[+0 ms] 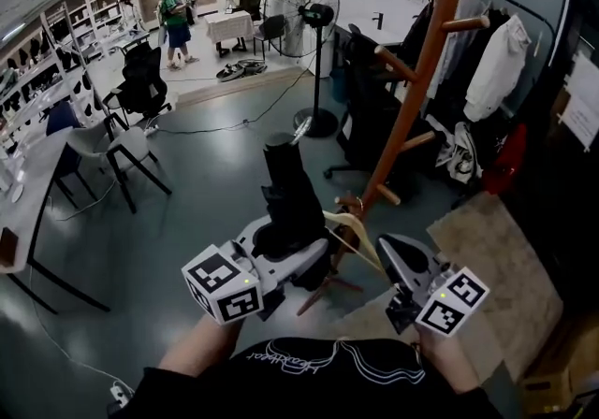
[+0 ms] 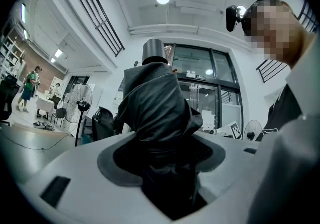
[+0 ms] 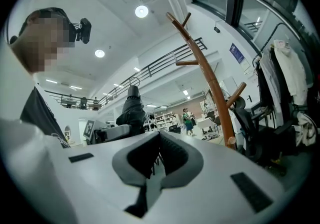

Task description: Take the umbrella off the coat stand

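Note:
A black folded umbrella stands upright in my left gripper, which is shut on its lower part. In the left gripper view the umbrella fills the middle and rises out from between the jaws of the left gripper. It is to the left of the brown wooden coat stand and clear of the pegs. My right gripper is to the right, near the stand's base, shut with nothing in it. The right gripper view shows the umbrella at left and the coat stand at right.
Beside the stand's lower pole is a pale wooden hanger. Jackets, one of them white, hang behind the stand. A floor fan and an office chair stand further off. At left are a table and chairs. People stand far back.

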